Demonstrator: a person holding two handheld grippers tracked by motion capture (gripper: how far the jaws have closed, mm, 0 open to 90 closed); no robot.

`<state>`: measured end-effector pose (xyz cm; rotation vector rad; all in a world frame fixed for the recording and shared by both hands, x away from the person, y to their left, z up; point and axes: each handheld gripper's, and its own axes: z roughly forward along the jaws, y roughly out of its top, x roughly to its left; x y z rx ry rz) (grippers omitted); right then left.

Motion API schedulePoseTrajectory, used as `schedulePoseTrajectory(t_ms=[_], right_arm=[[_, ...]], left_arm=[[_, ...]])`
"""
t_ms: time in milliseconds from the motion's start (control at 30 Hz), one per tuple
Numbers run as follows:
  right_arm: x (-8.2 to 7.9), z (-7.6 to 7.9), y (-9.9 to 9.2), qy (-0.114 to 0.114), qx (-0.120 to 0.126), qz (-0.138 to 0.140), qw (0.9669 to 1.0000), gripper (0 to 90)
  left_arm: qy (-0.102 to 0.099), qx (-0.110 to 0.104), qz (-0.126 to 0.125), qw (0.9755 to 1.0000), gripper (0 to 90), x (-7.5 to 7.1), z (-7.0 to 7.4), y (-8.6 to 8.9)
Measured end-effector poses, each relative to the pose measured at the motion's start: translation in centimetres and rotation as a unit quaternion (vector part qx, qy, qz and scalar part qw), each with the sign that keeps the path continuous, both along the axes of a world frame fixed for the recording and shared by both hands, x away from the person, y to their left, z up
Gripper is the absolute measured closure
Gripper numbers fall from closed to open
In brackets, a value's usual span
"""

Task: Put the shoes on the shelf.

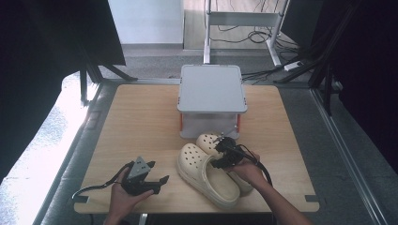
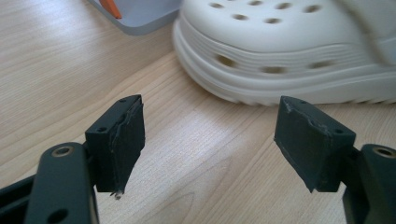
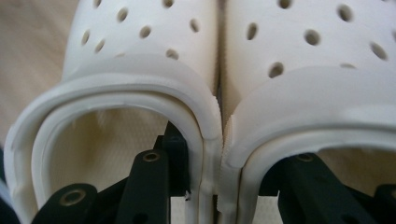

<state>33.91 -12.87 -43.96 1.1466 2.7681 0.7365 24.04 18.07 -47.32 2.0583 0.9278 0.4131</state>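
Two cream clogs lie side by side on the wooden table (image 1: 136, 122), toes toward the far side. The nearer, left clog (image 1: 206, 176) (image 3: 140, 42) is fully seen; the right clog (image 1: 206, 140) (image 3: 308, 42) is partly hidden by my hand. My right gripper (image 1: 220, 157) (image 3: 224, 158) has one jaw inside each clog and pinches their touching inner walls together. My left gripper (image 1: 157, 183) (image 2: 210, 140) rests low at the front left, jaws wide open and empty, pointing at the side of the left clog (image 2: 280, 46).
A grey lidded box (image 1: 211, 89) with orange side clips stands just behind the clogs' toes; its corner (image 2: 140, 18) shows in the left gripper view. Bare wood lies to the left and right of it. Desk legs and cables are on the floor beyond the table.
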Motion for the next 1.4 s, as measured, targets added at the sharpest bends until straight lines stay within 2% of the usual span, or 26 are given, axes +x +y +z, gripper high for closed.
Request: schedulePoseTrajectory(t_ms=[233,400,567,600,633,667,733,867,900,1000,1133,1400], right_arm=[[-1.2,2.6,-1.5,-0.011,0.015,0.059,0.9981,65.3],[-1.9,4.1,-2.2,-0.017,0.023,0.083,0.9962,65.3],[-2.6,6.1,-2.6,-0.031,0.035,0.087,0.9951,65.2],[-2.8,6.9,-2.7,-0.034,0.039,0.089,0.9947,65.2],[-2.8,6.9,-2.7,-0.034,0.039,0.089,0.9947,65.2],[-3.0,7.8,-2.7,-0.038,0.041,0.097,0.9937,65.2],[-3.1,8.2,-2.7,-0.041,0.042,0.097,0.9936,65.2],[-3.3,10.2,-2.6,-0.051,0.053,0.111,0.9911,65.3],[-3.3,11.2,-2.6,-0.059,0.06,0.114,0.9899,65.3],[-3.4,12.3,-2.4,-0.065,0.062,0.114,0.9894,65.3],[-2.7,13.9,-2.2,-0.074,0.064,0.112,0.9888,65.3],[-0.9,15.7,-2.2,-0.087,0.07,0.097,0.989,65.4]], left_arm=[[-0.001,0.0,0.001,1.0,25.1,0.0,0.1,0.1],[-0.001,0.002,0.002,1.0,25.0,0.0,0.0,0.1],[-0.001,0.002,0.002,1.0,25.0,0.0,0.0,0.1],[-0.001,0.002,0.001,1.0,25.1,0.0,0.1,0.1],[-0.001,0.002,0.001,1.0,25.0,0.0,0.1,0.1],[-0.001,0.002,0.001,1.0,25.0,0.0,0.1,0.1],[0.0,0.002,0.001,1.0,25.1,0.0,0.1,0.1],[0.001,0.002,0.001,1.0,25.0,0.0,0.0,0.0],[0.001,0.001,0.002,1.0,25.1,0.0,0.0,0.0],[0.0,0.001,0.002,1.0,25.0,0.0,0.0,0.0],[0.0,0.001,0.0,1.0,25.0,0.0,0.1,0.1],[0.001,0.001,0.0,1.0,25.0,0.1,0.0,0.0]])
